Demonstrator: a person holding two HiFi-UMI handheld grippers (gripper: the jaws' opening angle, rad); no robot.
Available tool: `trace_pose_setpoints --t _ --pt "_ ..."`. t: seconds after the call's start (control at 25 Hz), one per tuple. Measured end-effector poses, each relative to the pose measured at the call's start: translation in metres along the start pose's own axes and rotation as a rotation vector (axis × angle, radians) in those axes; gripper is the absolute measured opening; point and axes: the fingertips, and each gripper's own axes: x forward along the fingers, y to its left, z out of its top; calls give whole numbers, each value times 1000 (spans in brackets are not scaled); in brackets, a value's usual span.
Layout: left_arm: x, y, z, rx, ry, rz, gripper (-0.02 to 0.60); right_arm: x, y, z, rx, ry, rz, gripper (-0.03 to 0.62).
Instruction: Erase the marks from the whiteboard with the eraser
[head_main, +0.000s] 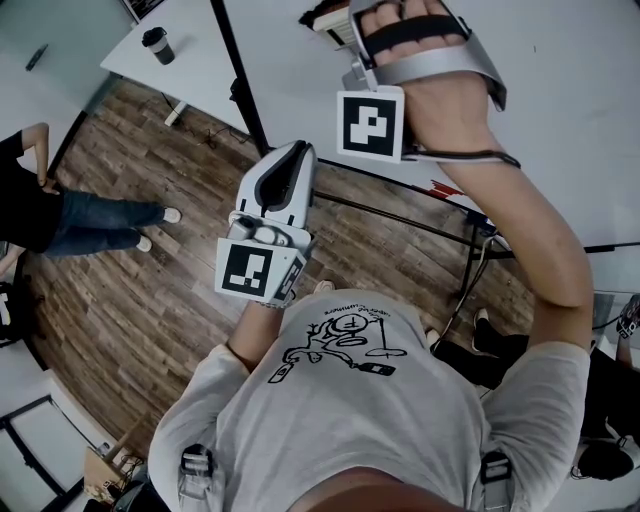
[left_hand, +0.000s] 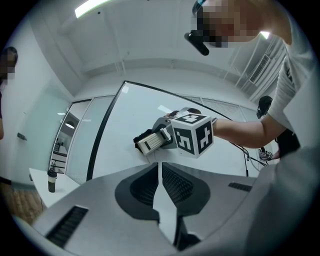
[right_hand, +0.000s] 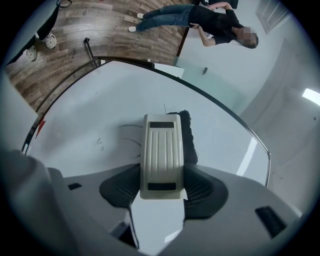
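Right gripper view: gripper (right_hand: 161, 172) clamps eraser (right_hand: 161, 147) on whiteboard (right_hand: 90, 117).

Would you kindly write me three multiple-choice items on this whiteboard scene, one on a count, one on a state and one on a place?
1. How many dark lidded cups stand on the white side table? A none; B one; C three.
2. How do the left gripper's jaws stand? A wide apart; B shut on a pen; C together with nothing between.
3. Where is the cream ribbed plastic eraser with black felt? A on the white side table; B in the left gripper; C between the right gripper's jaws, at the glossy white whiteboard.

Answers: 1 B, the head view shows a single cup there. 2 C, the left gripper view shows the jaws meeting with no object between. 3 C, the right gripper view shows both jaws clamping its sides.
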Motion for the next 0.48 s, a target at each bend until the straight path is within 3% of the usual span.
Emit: trace_pose_setpoints --t 0.32,0.48 --pt "-1 1 -5 -2 15 2 38 5 37 14 7 -10 23 258" --pt "-3 -3 -6 -1 18 -1 38 2 69 25 -6 -37 86 258"
